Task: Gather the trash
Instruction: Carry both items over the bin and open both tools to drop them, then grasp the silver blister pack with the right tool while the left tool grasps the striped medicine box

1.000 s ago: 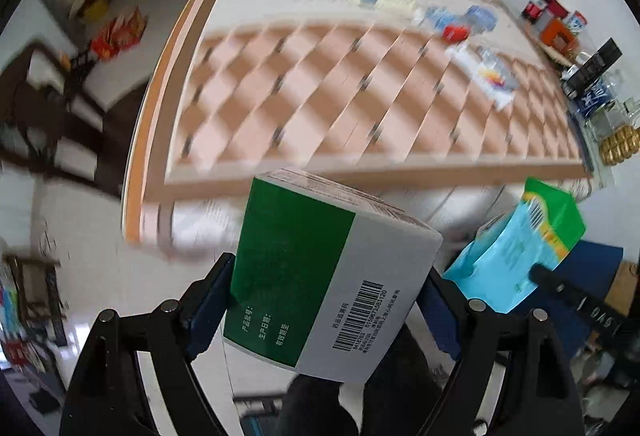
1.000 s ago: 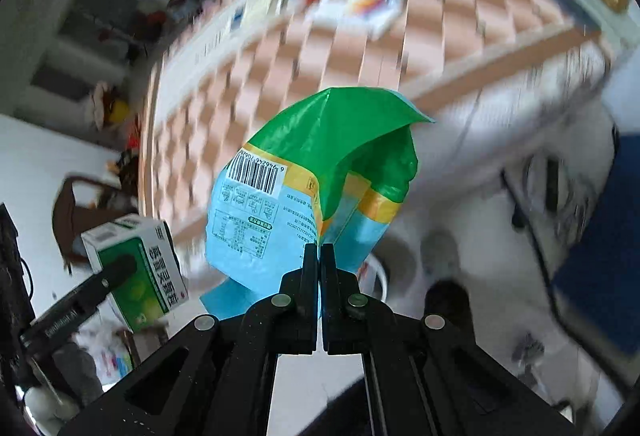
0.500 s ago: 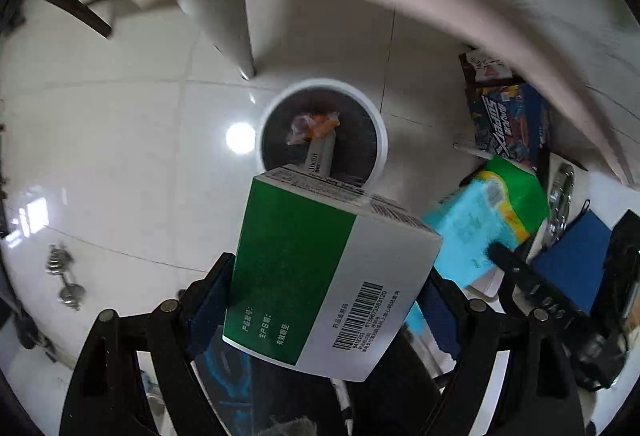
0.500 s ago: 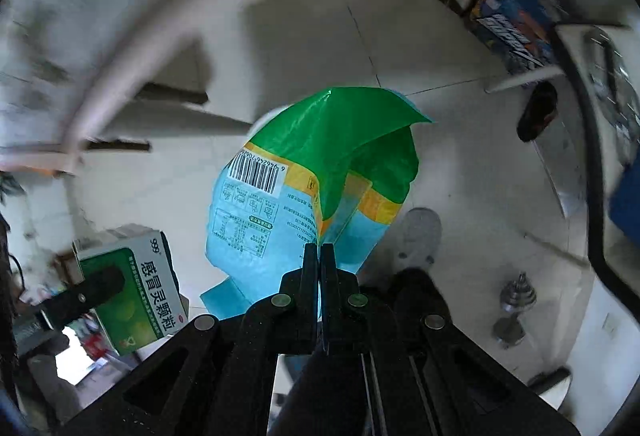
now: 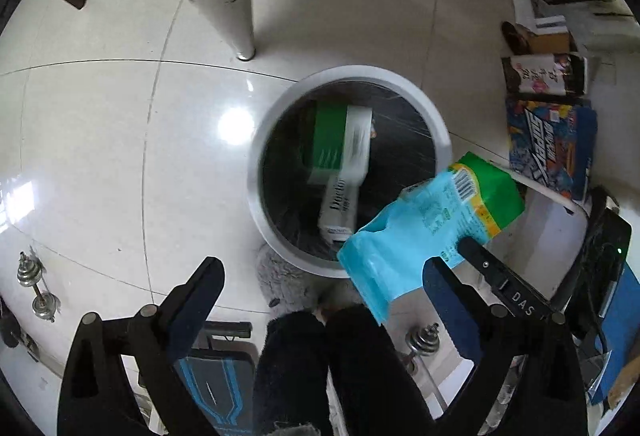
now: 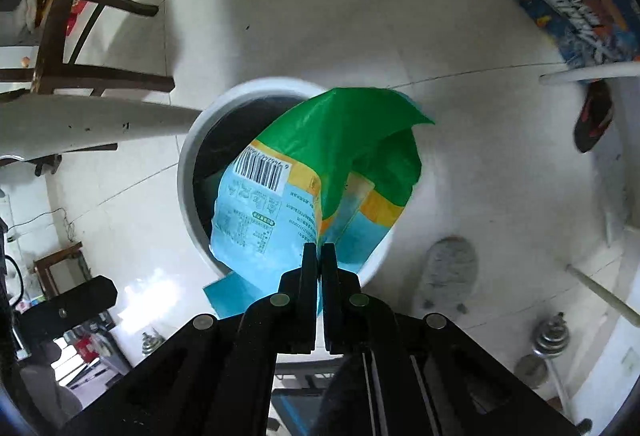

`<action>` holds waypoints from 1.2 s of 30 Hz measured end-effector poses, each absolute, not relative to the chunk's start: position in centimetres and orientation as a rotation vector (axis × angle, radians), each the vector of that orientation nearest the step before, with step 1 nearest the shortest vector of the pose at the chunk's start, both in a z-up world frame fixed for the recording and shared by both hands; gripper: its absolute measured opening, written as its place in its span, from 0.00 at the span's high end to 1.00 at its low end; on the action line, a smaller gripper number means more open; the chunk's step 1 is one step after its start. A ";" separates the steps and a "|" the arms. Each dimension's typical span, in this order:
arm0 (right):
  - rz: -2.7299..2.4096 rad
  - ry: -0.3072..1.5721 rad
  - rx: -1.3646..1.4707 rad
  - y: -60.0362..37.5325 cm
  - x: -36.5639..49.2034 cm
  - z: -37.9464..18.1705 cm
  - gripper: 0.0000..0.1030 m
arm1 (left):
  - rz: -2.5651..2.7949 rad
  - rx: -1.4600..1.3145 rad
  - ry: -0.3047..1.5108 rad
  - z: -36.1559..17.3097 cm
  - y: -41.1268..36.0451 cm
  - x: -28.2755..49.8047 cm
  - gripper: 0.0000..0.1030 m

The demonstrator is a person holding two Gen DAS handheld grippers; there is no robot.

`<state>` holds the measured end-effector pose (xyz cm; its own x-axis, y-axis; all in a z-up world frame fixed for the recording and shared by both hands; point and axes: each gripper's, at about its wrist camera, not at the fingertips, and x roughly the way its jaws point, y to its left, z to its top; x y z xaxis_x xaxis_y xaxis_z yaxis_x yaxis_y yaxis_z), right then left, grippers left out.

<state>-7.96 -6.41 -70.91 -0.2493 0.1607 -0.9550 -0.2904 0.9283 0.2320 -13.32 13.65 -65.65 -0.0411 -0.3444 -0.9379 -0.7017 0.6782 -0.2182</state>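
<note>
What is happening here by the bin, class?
A person is clearing trash with tongs in each hand. The left tongs are opening with nothing between them, and a green and white box shows blurred inside the white bin. The right tongs are shut on a blue and green plastic bag, holding it over the bin, not yet let go.

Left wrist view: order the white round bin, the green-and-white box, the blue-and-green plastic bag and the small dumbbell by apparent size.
1. White round bin
2. Blue-and-green plastic bag, inflated by nearness to the camera
3. Green-and-white box, blurred
4. Small dumbbell
</note>
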 end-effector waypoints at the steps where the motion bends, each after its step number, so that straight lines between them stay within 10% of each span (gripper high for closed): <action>1: 0.434 1.789 -0.092 -6.4 -8.2 -71.5 0.94 | 0.375 -0.849 1.635 -65.4 14.0 -13.9 0.02; 7: 0.453 1.794 -0.119 -6.6 -9.6 -71.6 0.17 | 0.481 -0.712 1.586 -63.8 13.7 -15.3 0.02; 9: 0.450 1.774 -0.177 -6.7 -10.0 -70.9 0.07 | 0.485 -0.710 1.587 -63.4 13.5 -15.7 0.02; 36: 0.470 1.593 -0.442 -8.0 -12.0 -47.4 0.04 | 0.482 -0.576 1.510 -44.2 10.2 -19.0 0.02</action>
